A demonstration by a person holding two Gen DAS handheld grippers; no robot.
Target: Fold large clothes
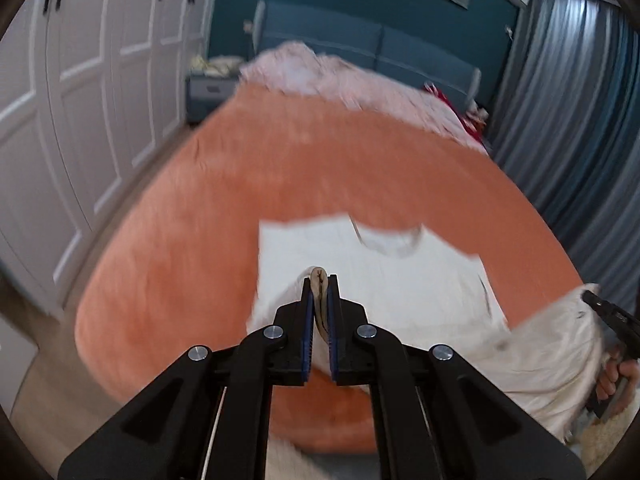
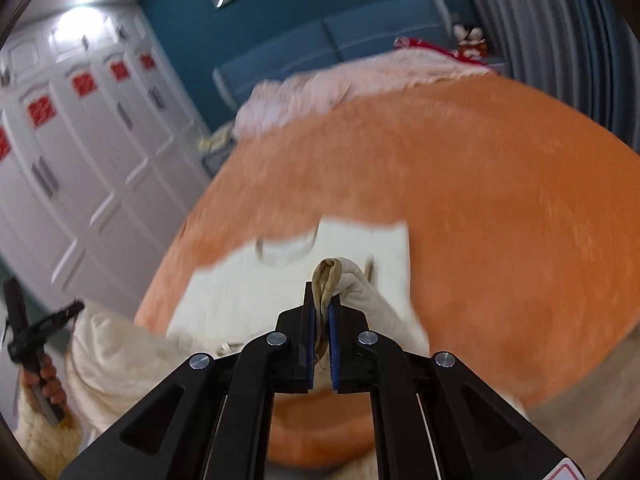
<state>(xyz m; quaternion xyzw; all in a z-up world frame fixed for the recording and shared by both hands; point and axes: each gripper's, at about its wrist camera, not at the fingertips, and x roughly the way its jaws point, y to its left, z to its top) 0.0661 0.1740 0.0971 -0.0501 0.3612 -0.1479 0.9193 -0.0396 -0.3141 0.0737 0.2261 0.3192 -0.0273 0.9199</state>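
White shirt [image 1: 384, 280] lay on the orange bedspread [image 1: 320, 168], collar end toward the blue headboard [image 1: 360, 44] — its near end lifted off the bed. Left gripper [image 1: 319, 300] was clenched on one bunched bit of the hem, right gripper [image 2: 320, 312] clenched on another. Pink blanket [image 2: 320, 88] sat crumpled just below the headboard — white wardrobe [image 1: 80, 80] off to its left.

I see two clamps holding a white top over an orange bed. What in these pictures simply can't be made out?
- White garment: motion blur in both views smears its neckline and any print.
- Its lower hem: hidden behind the left gripper and right gripper, whose fingers are shut on folds.
- Items on the nightstand, left wrist view: too small and blurred.
- Red things by the headboard, right wrist view: too small to identify.
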